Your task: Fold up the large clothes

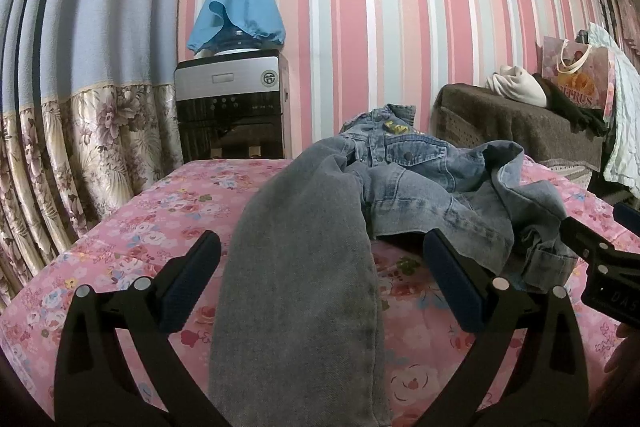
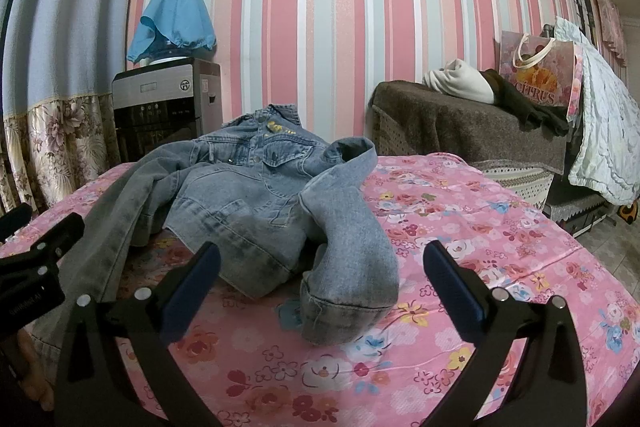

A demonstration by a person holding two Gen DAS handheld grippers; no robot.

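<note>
Both grippers (image 1: 320, 283) (image 2: 322, 283) gape empty over denim jacket (image 2: 256, 195) on pink floral bedspread (image 2: 460, 247), striped wallpaper (image 2: 300, 27) behind

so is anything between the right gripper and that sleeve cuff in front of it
Nothing visible. The right gripper is open, and the denim jacket's sleeve cuff lies on bare floral sheet between its fingers.

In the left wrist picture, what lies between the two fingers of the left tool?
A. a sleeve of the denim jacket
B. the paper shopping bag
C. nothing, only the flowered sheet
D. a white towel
A: a grey-blue sleeve of the denim jacket runs between the open fingers of the left tool.
</note>
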